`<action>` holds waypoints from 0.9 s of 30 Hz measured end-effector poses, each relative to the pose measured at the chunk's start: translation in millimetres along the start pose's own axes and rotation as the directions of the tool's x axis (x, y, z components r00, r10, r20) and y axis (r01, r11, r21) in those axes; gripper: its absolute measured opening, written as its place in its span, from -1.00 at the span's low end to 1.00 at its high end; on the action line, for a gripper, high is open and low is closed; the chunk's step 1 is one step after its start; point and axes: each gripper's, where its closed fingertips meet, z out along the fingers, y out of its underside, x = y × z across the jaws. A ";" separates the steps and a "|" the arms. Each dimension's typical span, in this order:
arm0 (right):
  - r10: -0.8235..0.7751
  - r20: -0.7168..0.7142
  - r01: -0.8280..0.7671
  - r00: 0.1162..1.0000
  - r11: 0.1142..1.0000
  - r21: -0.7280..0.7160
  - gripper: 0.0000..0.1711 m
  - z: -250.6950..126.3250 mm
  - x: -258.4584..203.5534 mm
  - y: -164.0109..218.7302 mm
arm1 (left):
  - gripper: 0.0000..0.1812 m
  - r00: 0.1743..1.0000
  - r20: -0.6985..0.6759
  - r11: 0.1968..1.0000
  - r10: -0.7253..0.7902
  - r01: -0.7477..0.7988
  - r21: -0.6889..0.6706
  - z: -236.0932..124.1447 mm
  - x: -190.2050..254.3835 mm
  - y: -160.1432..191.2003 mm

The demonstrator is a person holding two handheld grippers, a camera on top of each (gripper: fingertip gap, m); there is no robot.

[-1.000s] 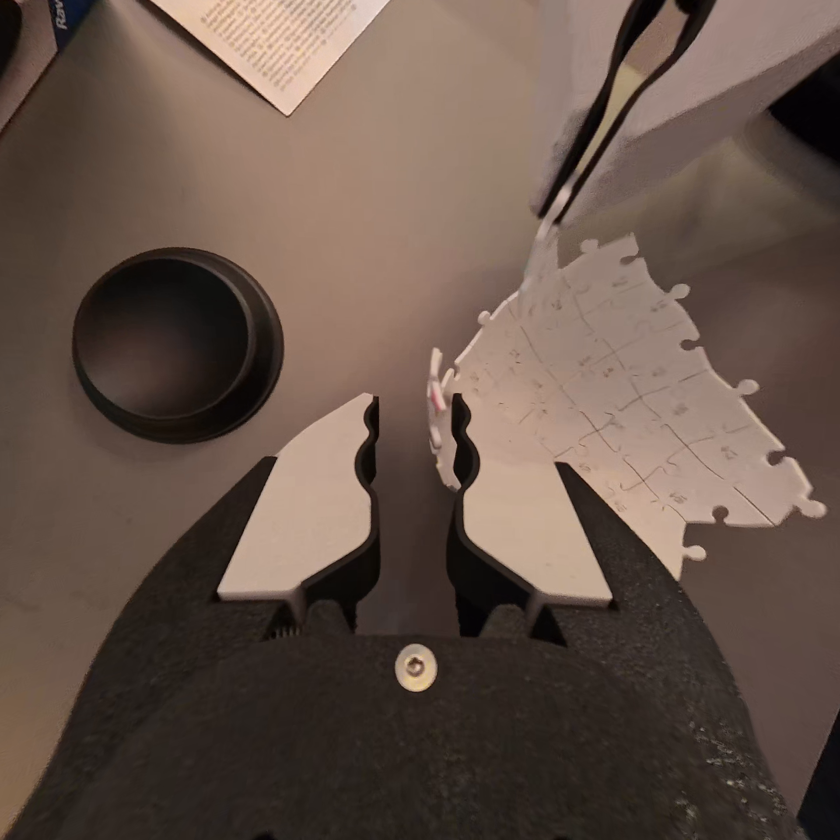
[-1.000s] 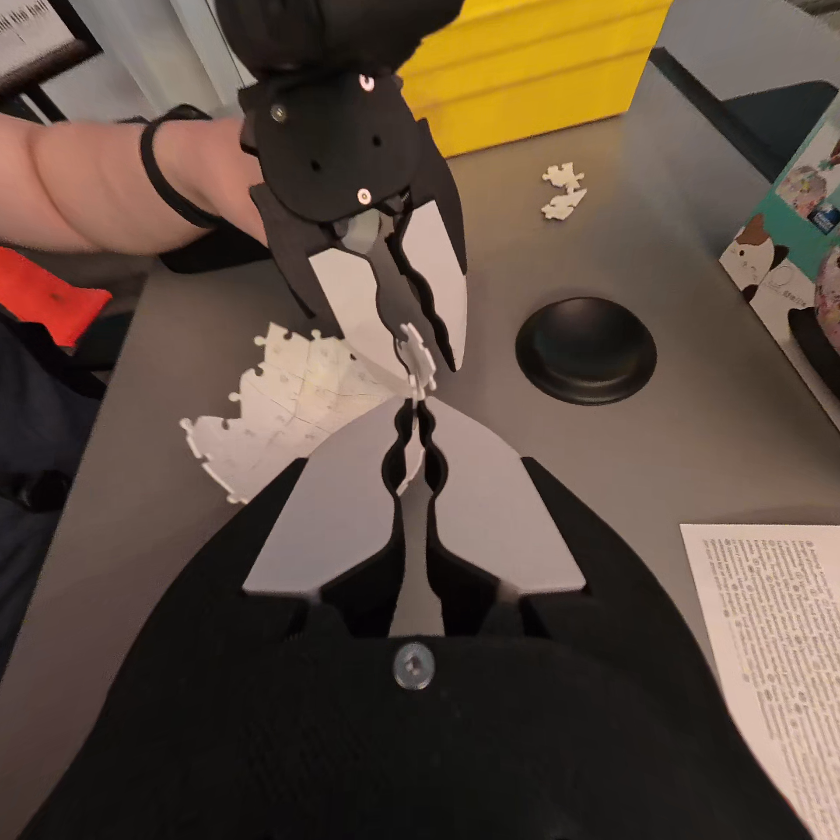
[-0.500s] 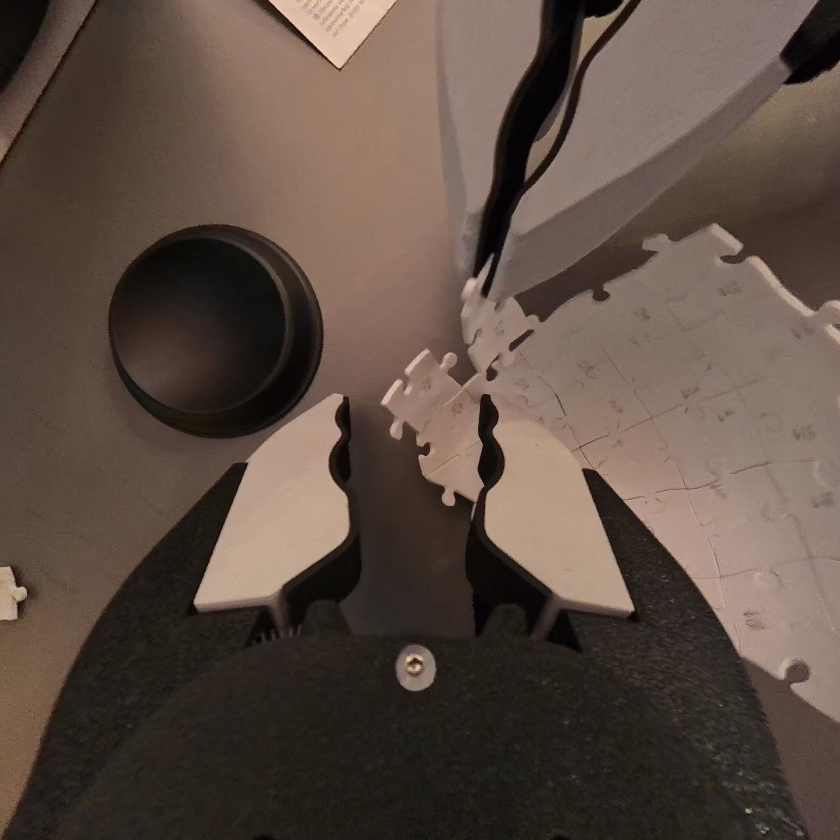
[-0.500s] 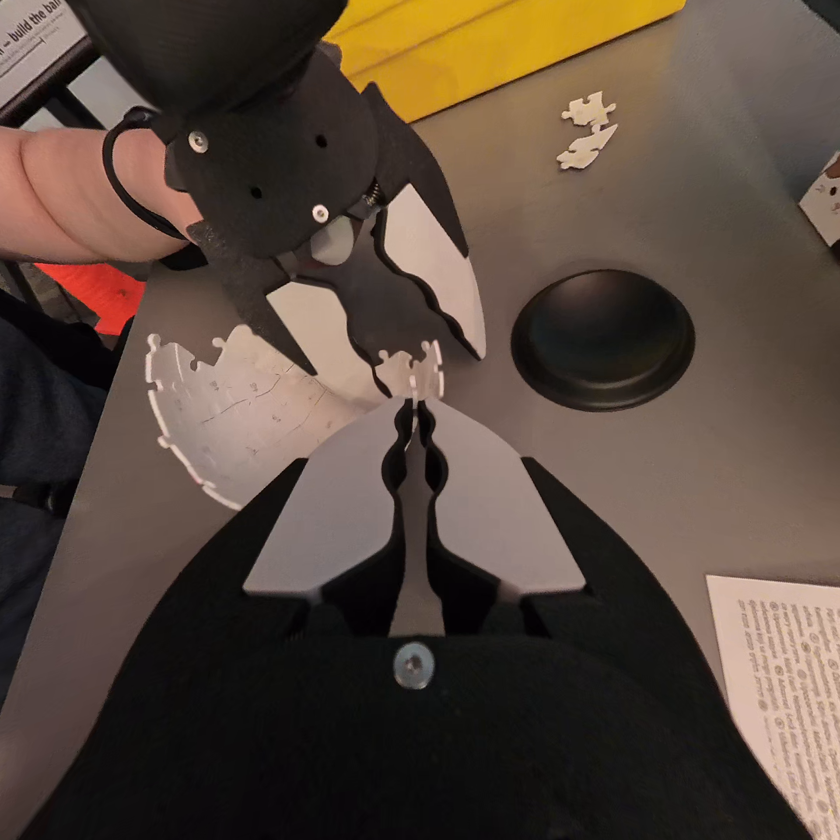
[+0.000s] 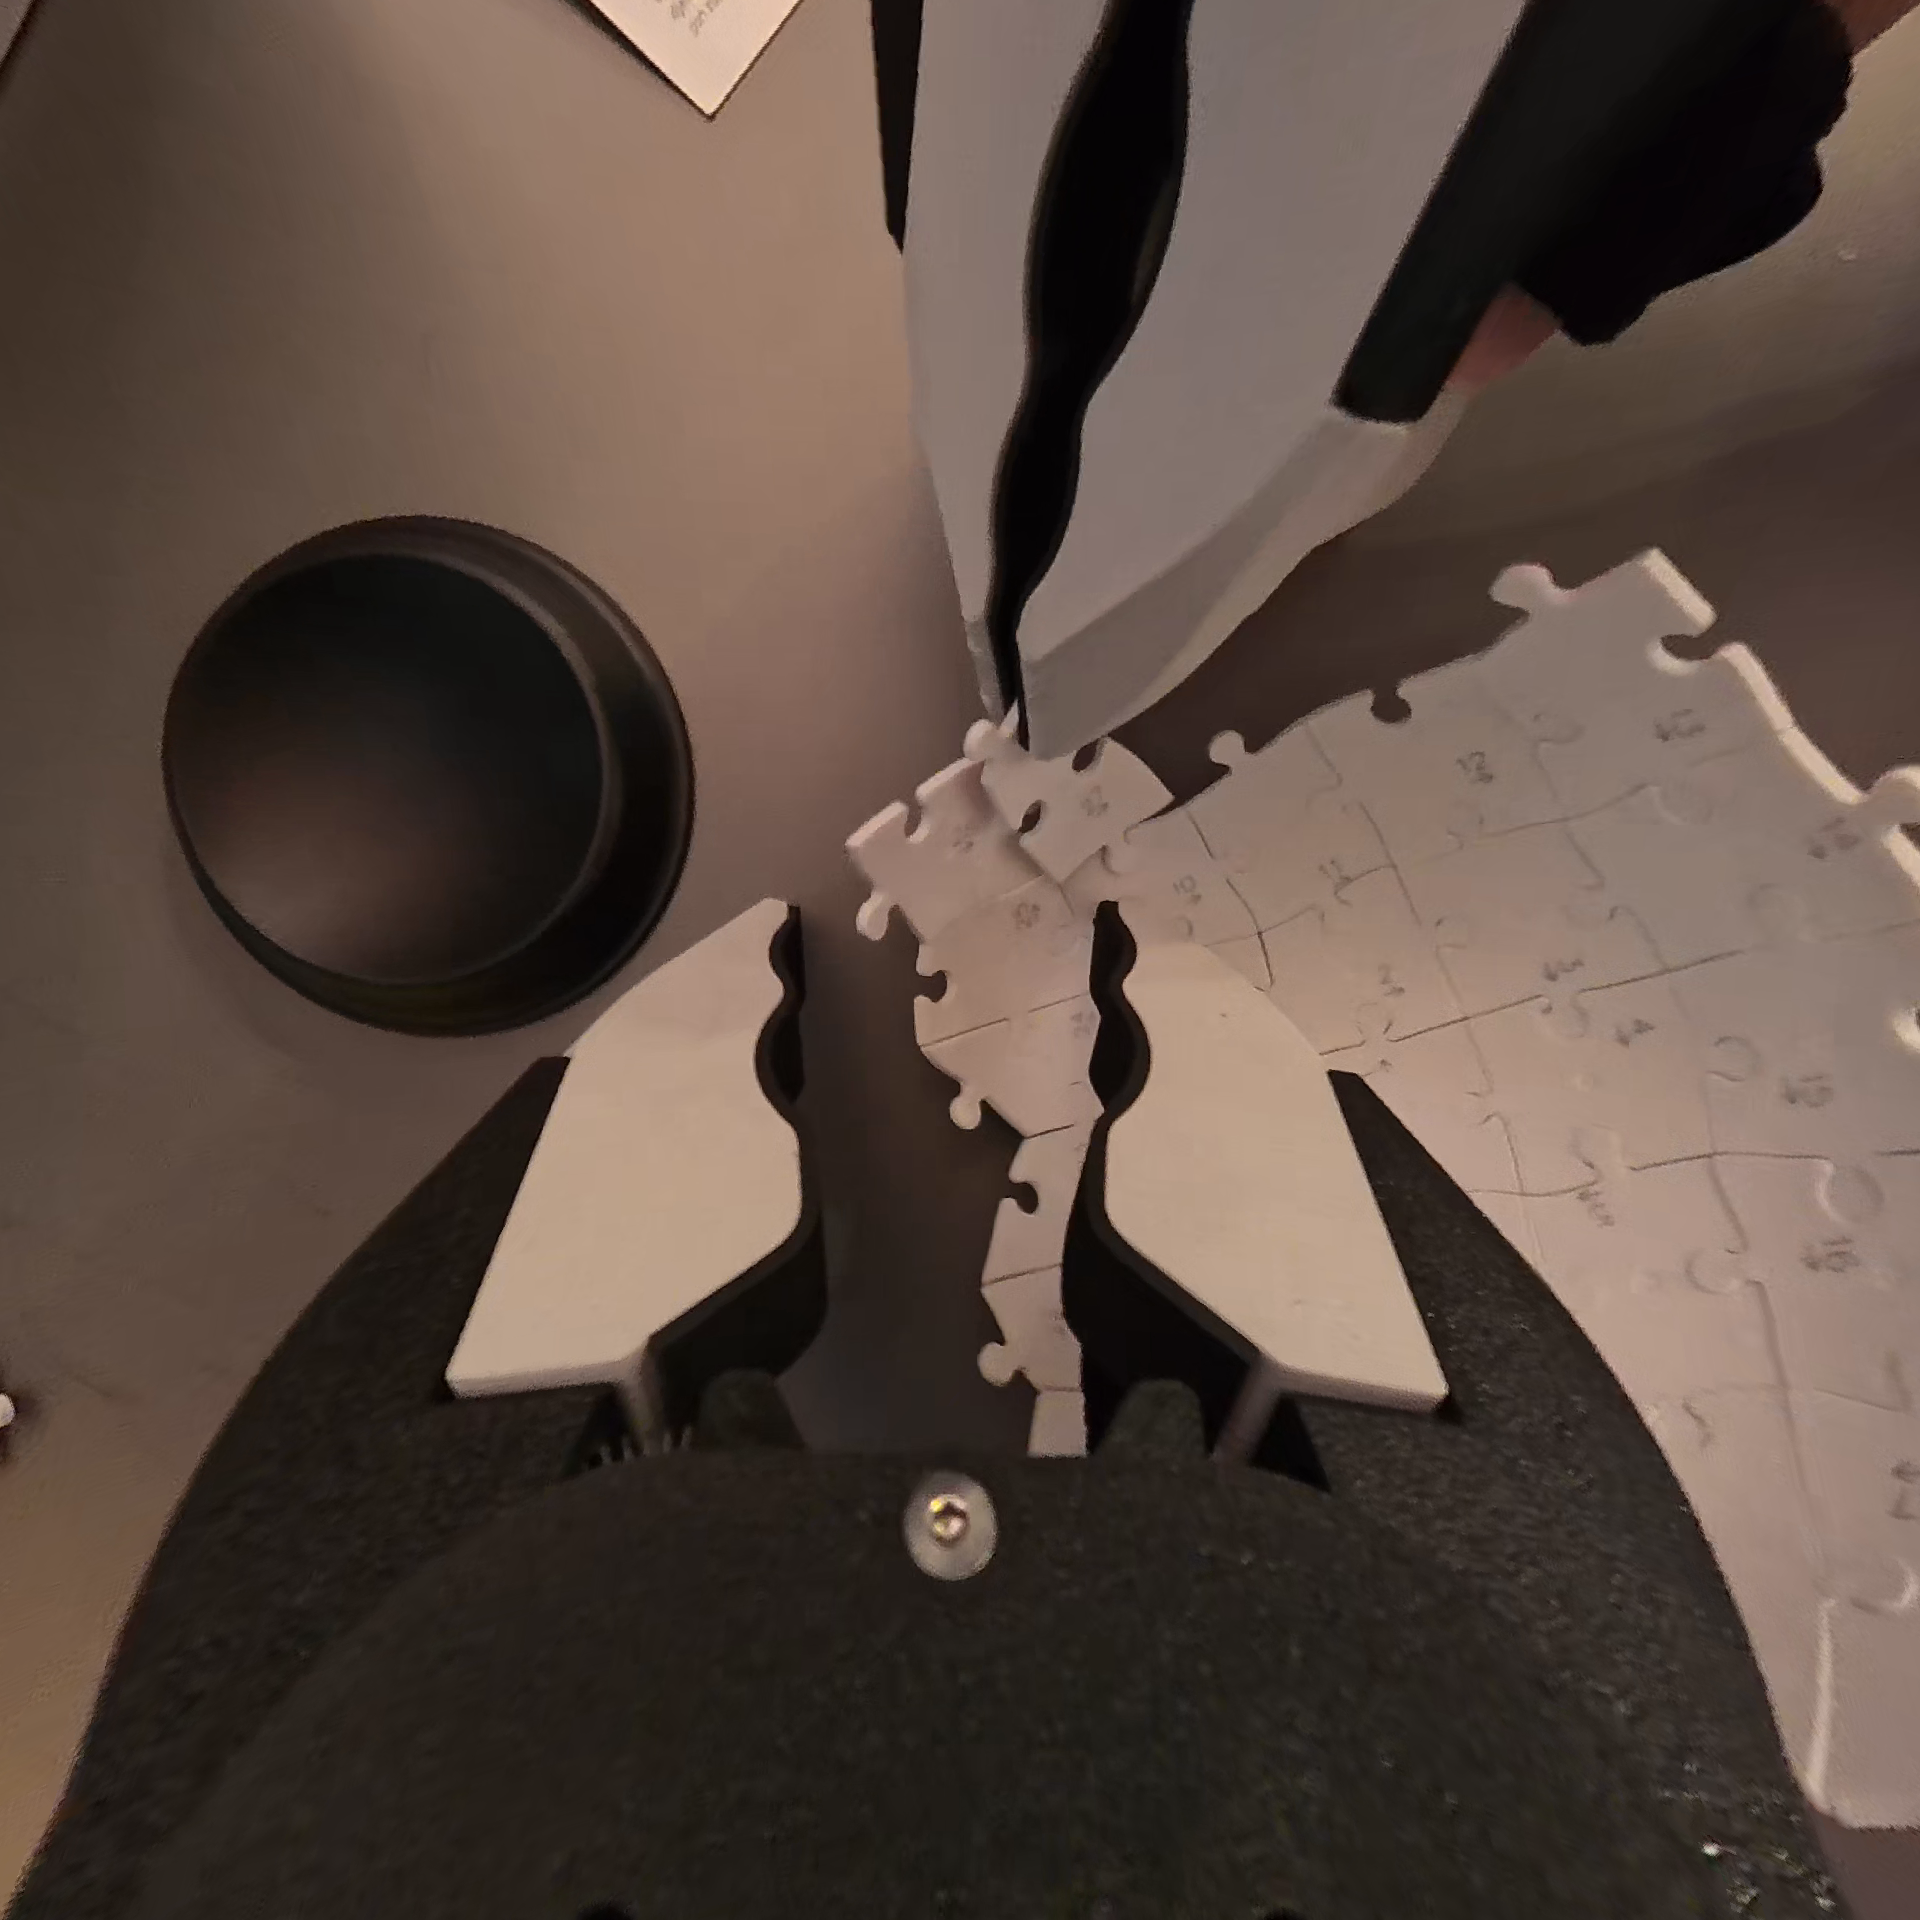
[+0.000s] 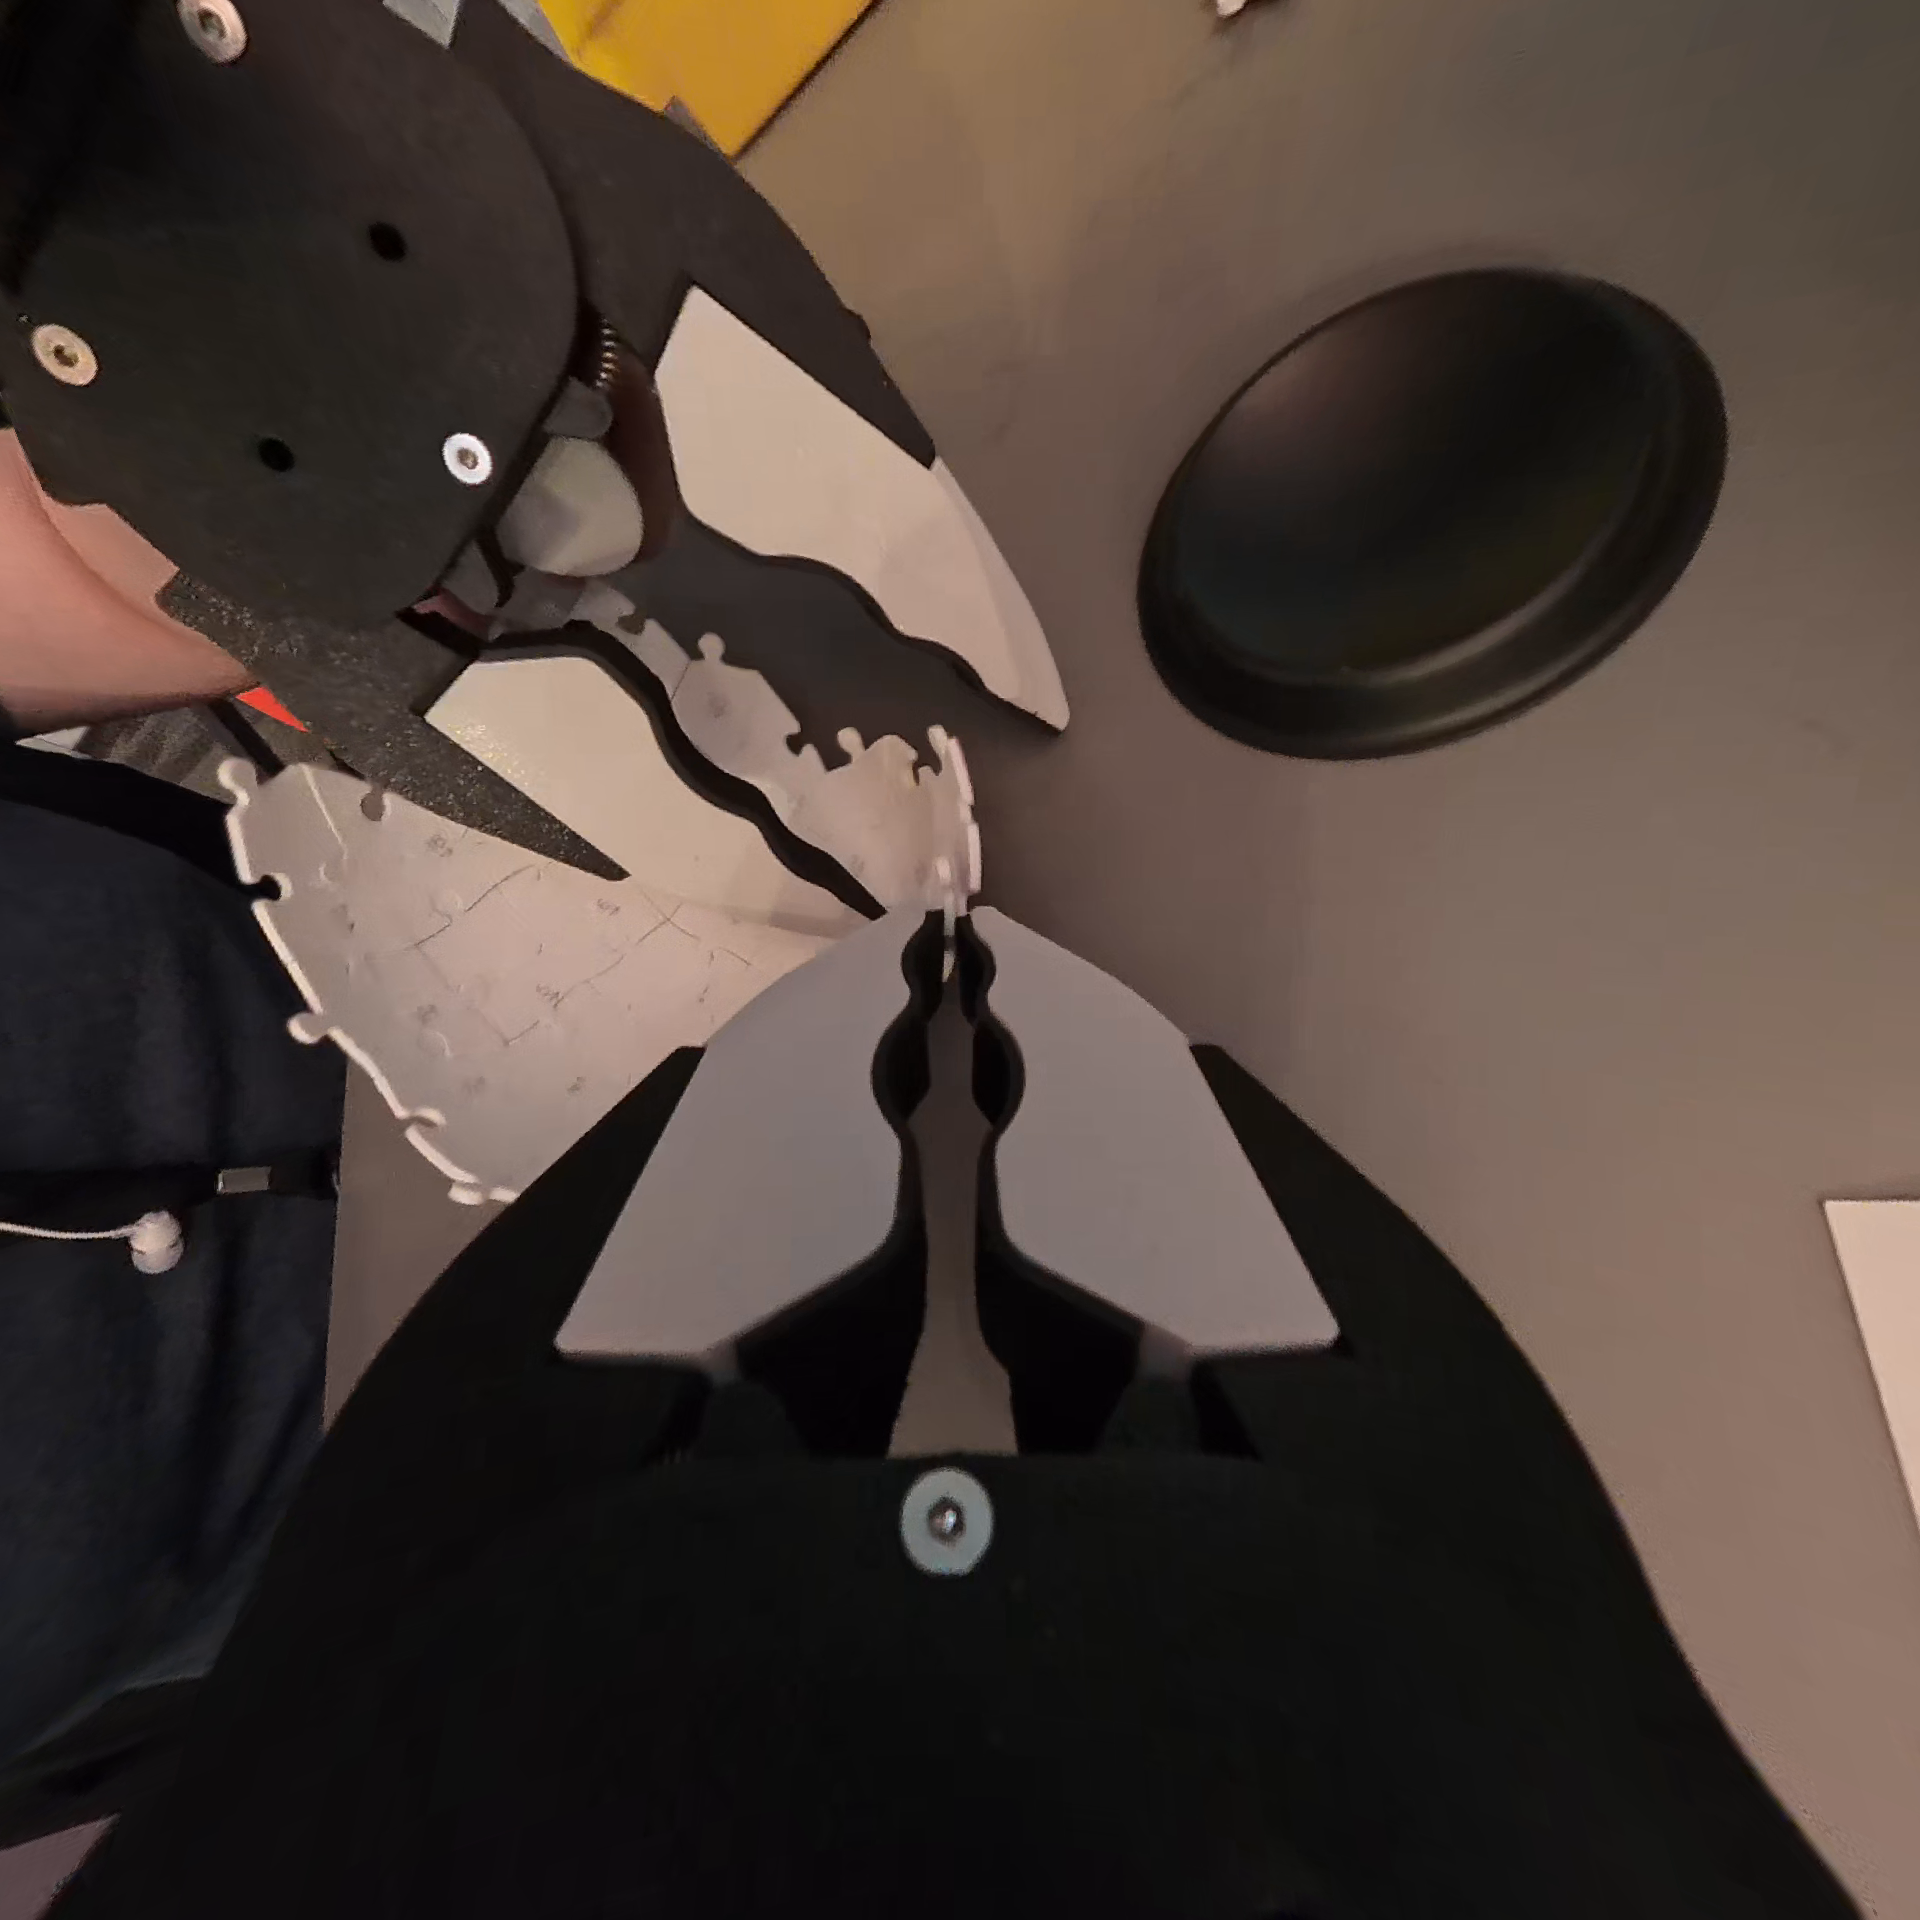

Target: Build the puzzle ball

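The partly built puzzle ball is a curved white shell of joined pieces (image 5: 1558, 987), lying inner side up on the grey table (image 5: 364, 312). It also shows in the right wrist view (image 6: 499, 966). My left gripper (image 5: 948, 920) is open, and the shell's toothed edge runs between its jaws, close along the right finger. My right gripper (image 5: 1003, 707) comes in from the top, shut on a white puzzle piece (image 5: 1081, 810) at the shell's rim. In the right wrist view my right gripper (image 6: 948, 914) pinches that piece (image 6: 940, 831) just in front of the open left gripper (image 6: 961, 816).
A black round stand (image 5: 416, 779) sits on the table left of the shell, also in the right wrist view (image 6: 1434, 509). A printed sheet (image 6: 1881, 1340) lies at the right, a yellow bin (image 6: 727, 62) at the back. A person's hand (image 6: 94, 644) holds the left gripper.
The two grippers have closed in on each other. My left gripper has opened wider and the shell's edge now lies between its jaws. The right gripper stays shut on its piece.
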 end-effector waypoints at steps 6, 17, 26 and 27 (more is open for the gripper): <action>-0.002 -0.014 0.001 1.000 1.000 -0.016 -0.96 -0.8 5.1 5.8 | -0.40 1.000 -0.007 0.999 -0.015 0.014 -0.041 1.9 0.6 0.2; -0.022 -0.039 0.020 0.999 0.998 -0.060 -0.94 0.9 14.2 13.9 | -0.38 1.000 -0.006 0.984 -0.021 0.019 -0.177 4.3 -1.5 1.9; -0.086 -0.079 0.076 0.993 0.990 -0.123 -0.92 2.7 18.1 16.6 | -0.41 1.000 -0.027 0.961 -0.001 -0.007 -0.277 3.9 -4.4 2.4; -0.089 -0.078 0.079 0.993 0.989 -0.123 -0.92 2.8 17.8 15.9 | -0.37 1.000 -0.019 0.958 -0.002 -0.004 -0.286 3.6 -7.1 2.6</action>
